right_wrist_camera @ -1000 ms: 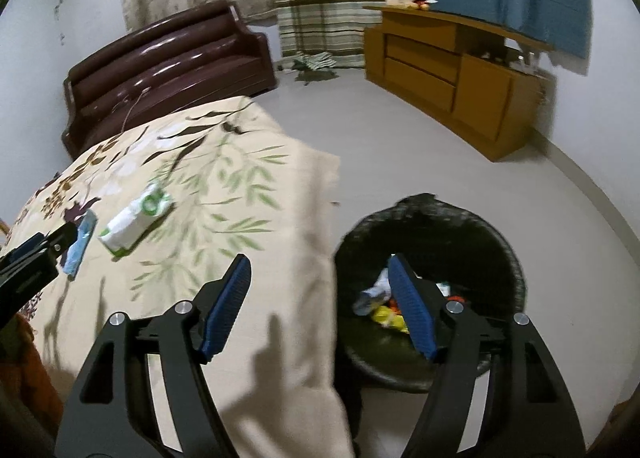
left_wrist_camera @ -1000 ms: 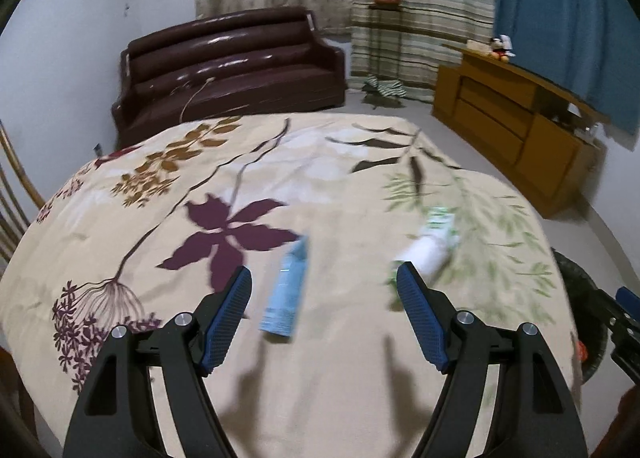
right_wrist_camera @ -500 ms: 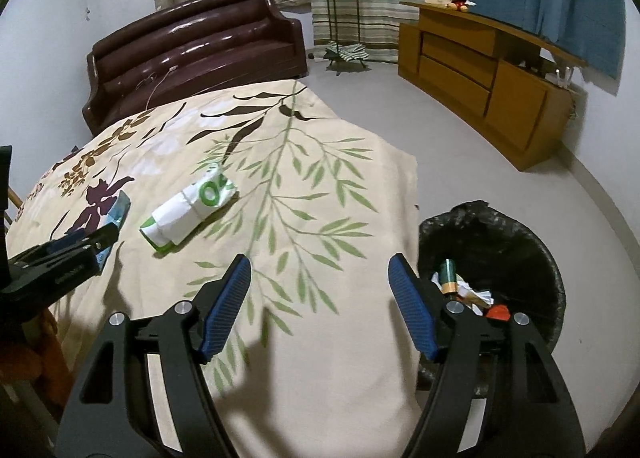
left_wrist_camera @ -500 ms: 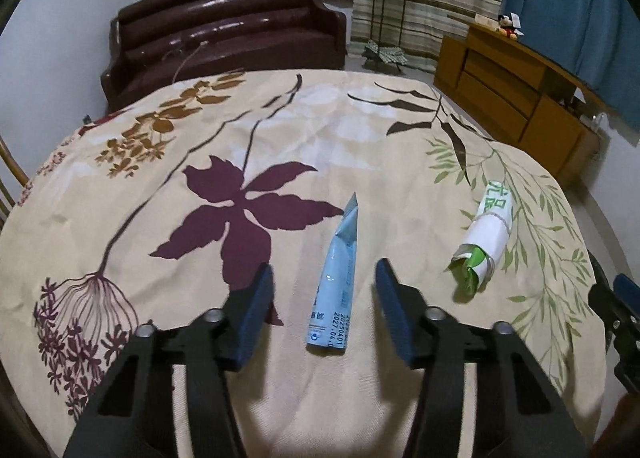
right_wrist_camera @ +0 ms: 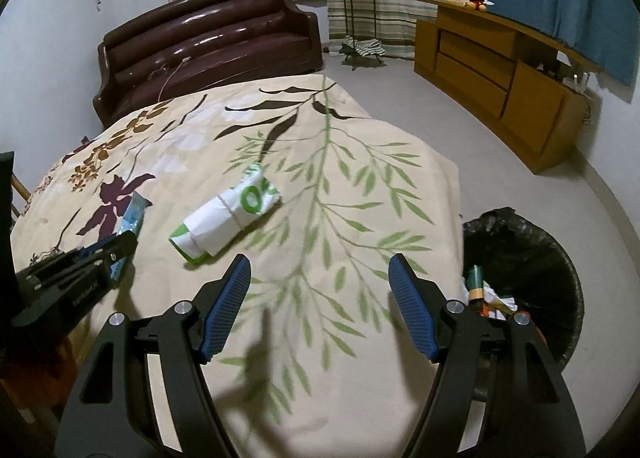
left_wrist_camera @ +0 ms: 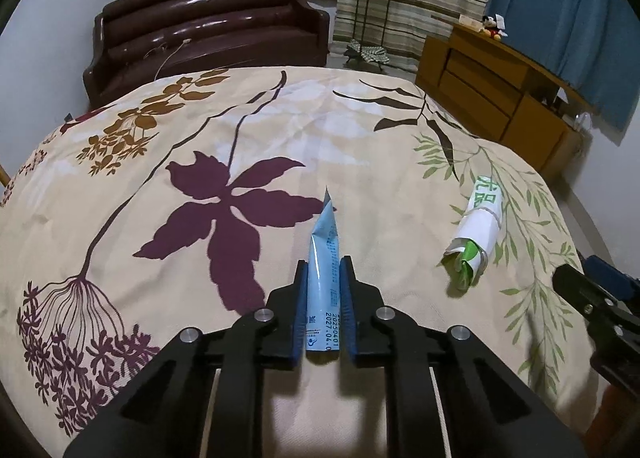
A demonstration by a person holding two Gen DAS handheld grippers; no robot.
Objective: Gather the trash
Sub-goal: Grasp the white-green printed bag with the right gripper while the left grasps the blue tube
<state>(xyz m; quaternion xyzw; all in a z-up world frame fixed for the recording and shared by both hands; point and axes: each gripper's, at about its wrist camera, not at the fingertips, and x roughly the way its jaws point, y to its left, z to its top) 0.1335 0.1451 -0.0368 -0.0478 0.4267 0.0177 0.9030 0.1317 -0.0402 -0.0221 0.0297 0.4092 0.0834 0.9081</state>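
Pinching a flat light-blue plastic sachet (left_wrist_camera: 325, 286) at its printed near end, the left gripper (left_wrist_camera: 323, 312) is lying on the floral tablecloth (left_wrist_camera: 280, 130); the sachet is looking light, limp and slippery. The right gripper (right_wrist_camera: 320, 306) is hovering spread wide, empty, near a rolled white-and-green wrapper (right_wrist_camera: 228, 218)

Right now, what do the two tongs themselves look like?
Both tongs match: the left tongs and right tongs have black skeletal frames with triangular cut-outs, silver round bolts at the pivots, and blue ribbed pads on the inner finger faces.
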